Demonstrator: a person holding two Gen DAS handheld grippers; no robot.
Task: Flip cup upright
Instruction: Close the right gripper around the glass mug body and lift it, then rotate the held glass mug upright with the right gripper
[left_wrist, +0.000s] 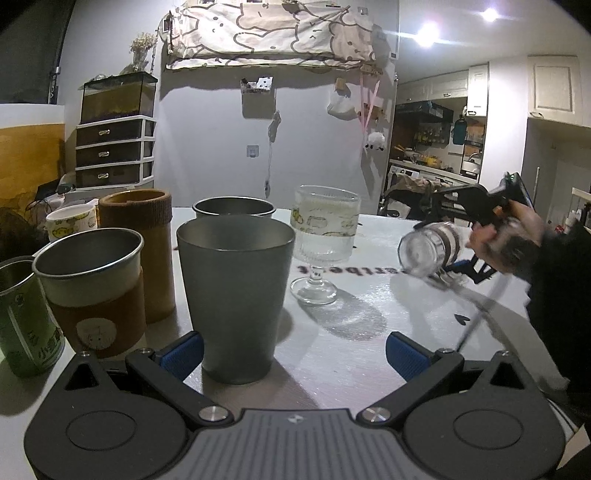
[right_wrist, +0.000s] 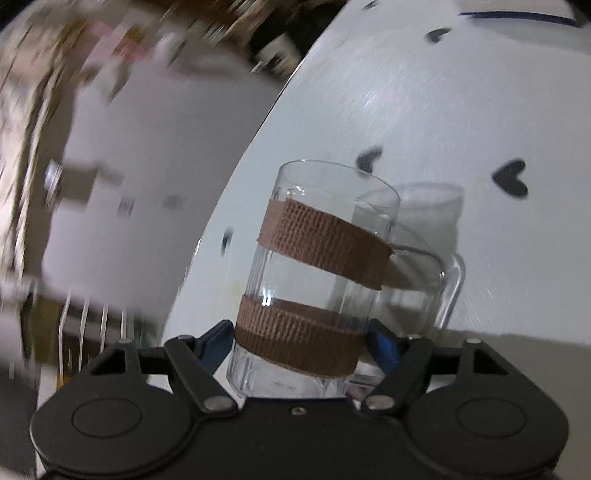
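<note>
A clear glass mug (right_wrist: 314, 280) with two brown woven bands and a handle sits between my right gripper's blue pads (right_wrist: 218, 343). My right gripper (right_wrist: 299, 347) is shut on the mug near its base. In the left wrist view the mug (left_wrist: 430, 247) lies tilted on its side above the white table (left_wrist: 369, 332), mouth to the left, held by the right gripper (left_wrist: 476, 236). My left gripper (left_wrist: 293, 354) is open and empty, its pads either side of a grey metal tumbler (left_wrist: 236, 295).
Several cups stand upright at the left: a stemmed glass (left_wrist: 323, 247), a second grey cup (left_wrist: 234, 210), a brown sleeve cup (left_wrist: 142, 251), a steel cup with brown band (left_wrist: 94, 288), a green can (left_wrist: 22, 317). Table edge runs at far right.
</note>
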